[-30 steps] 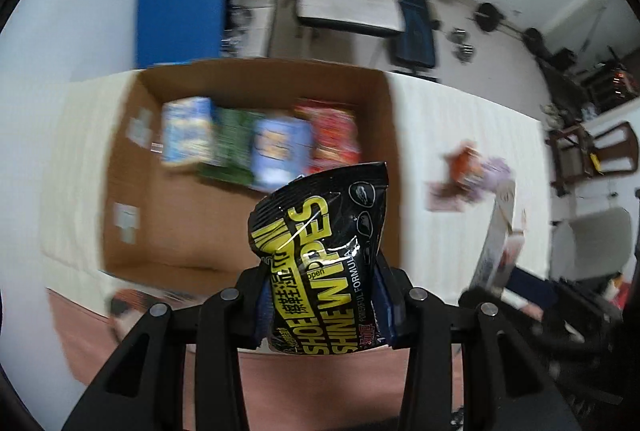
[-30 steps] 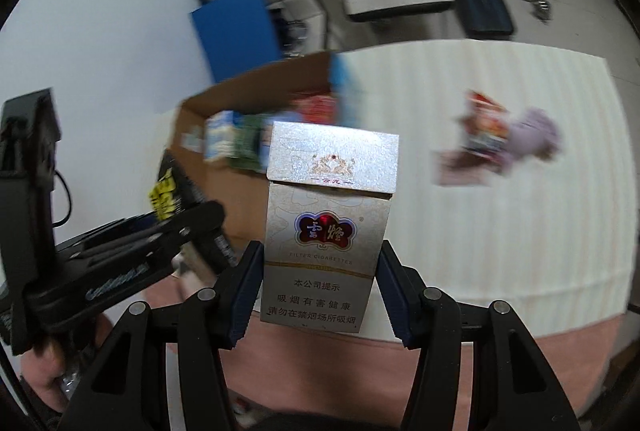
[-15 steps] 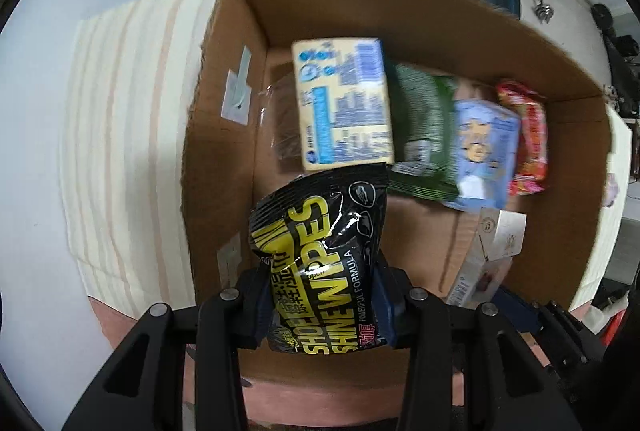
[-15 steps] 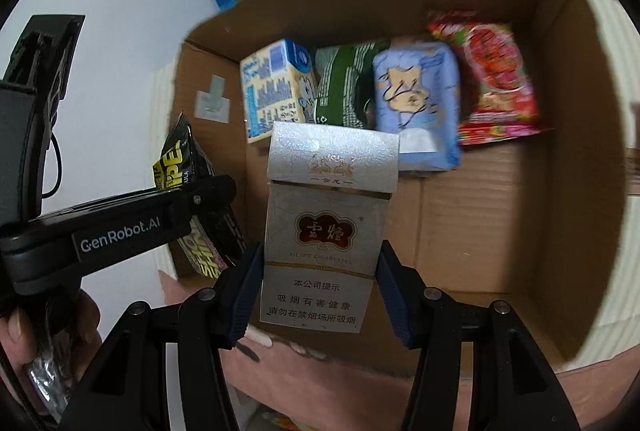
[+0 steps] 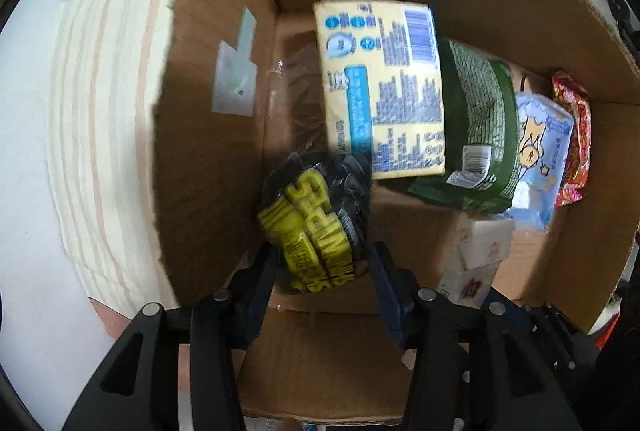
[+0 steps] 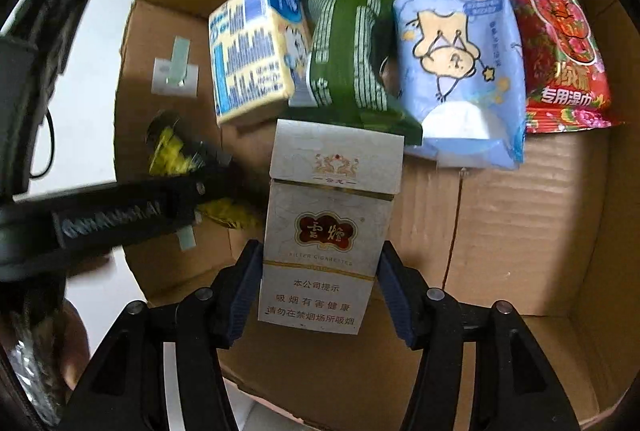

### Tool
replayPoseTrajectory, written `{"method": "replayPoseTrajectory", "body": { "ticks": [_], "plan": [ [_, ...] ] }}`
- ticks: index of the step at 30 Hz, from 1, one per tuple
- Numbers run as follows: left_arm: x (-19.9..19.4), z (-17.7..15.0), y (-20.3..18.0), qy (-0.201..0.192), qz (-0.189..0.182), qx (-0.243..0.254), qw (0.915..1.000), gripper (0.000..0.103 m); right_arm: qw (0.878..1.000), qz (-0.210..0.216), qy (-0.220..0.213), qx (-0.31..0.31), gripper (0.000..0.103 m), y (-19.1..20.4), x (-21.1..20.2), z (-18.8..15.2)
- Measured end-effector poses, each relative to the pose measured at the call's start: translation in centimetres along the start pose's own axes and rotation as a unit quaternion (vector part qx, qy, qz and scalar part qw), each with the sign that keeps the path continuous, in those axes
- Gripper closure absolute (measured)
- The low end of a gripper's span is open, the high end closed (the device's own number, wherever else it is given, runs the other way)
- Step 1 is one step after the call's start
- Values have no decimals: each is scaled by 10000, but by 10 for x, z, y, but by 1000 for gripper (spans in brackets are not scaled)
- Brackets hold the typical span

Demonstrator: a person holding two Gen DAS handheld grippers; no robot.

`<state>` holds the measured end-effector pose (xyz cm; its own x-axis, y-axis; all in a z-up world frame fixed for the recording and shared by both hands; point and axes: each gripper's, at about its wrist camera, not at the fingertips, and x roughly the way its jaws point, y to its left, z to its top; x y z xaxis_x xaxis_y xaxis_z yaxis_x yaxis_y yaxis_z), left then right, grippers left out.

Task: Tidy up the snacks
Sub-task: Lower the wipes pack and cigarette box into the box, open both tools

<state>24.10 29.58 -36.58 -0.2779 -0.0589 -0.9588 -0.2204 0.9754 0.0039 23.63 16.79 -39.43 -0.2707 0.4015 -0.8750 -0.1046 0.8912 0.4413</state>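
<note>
Inside the cardboard box (image 5: 216, 159), by its left wall, my left gripper (image 5: 322, 263) is shut on a black and yellow shoe-wipes packet (image 5: 316, 231), which looks crumpled and blurred. My right gripper (image 6: 320, 271) is shut on a white cigarette pack (image 6: 328, 227), held upright over the box floor (image 6: 500, 223). The same pack (image 5: 476, 255) shows at lower right in the left wrist view. Along the back lie a yellow and blue carton (image 5: 380, 87), a green bag (image 5: 476, 135), a light blue pouch (image 6: 460, 63) and a red packet (image 6: 556, 39).
The box stands on a cream striped cloth (image 5: 104, 111) over a white table. The left gripper's black body (image 6: 100, 219) crosses the left side of the right wrist view, with a hand (image 6: 76, 347) below it. Bare floor of the box lies at the right front.
Both grippers have gone lower and deeper into the box, each keeping its item. The wipes packet now sits crumpled near the floor by the left wall.
</note>
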Motion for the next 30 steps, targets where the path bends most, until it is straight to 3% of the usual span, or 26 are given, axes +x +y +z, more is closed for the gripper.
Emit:
{"method": "replayPoseTrajectory", "body": {
  "ticks": [1, 3, 5, 8, 10, 11, 12, 15, 22, 30],
  "plan": [
    [-3, -2, 0, -53, -23, -16, 10000, 57, 9999, -112, 3, -73, 39, 1, 0, 0],
    [-10, -4, -2, -110, -140, -16, 9998, 46, 9996, -260, -35, -139, 26, 3, -1, 1],
    [-16, -6, -3, -210, -243, -42, 9995, 38, 9993, -326, -84, -176, 25, 1, -9, -2],
    [-27, -12, -8, -365, -310, -40, 9988, 37, 9987, -401, -122, -282, 19, 2, -18, -4],
    [-30, -18, -9, -511, -357, -34, 9981, 26, 9973, -576, -229, -383, 16, 1, -28, -7],
    [-33, -24, -10, -602, -343, -22, 9976, 13, 9964, -691, -286, -409, 10, 0, -32, -8],
    [-35, -29, -11, -686, -323, -18, 9971, 9, 9950, -817, -363, -447, 4, -1, -38, -11],
    [-42, -44, -16, -930, -216, 1, 9954, 9, 9910, -1115, -527, -522, 0, -2, -58, -24],
    [-48, -74, -22, -1332, -412, -169, 9901, 9, 9769, -1851, -923, -539, 0, -21, -89, -41],
    [-77, -113, -42, -1931, -253, -25, 9808, 9, 9732, -1849, -1309, -384, 0, -32, -113, -69]
  ]
}}
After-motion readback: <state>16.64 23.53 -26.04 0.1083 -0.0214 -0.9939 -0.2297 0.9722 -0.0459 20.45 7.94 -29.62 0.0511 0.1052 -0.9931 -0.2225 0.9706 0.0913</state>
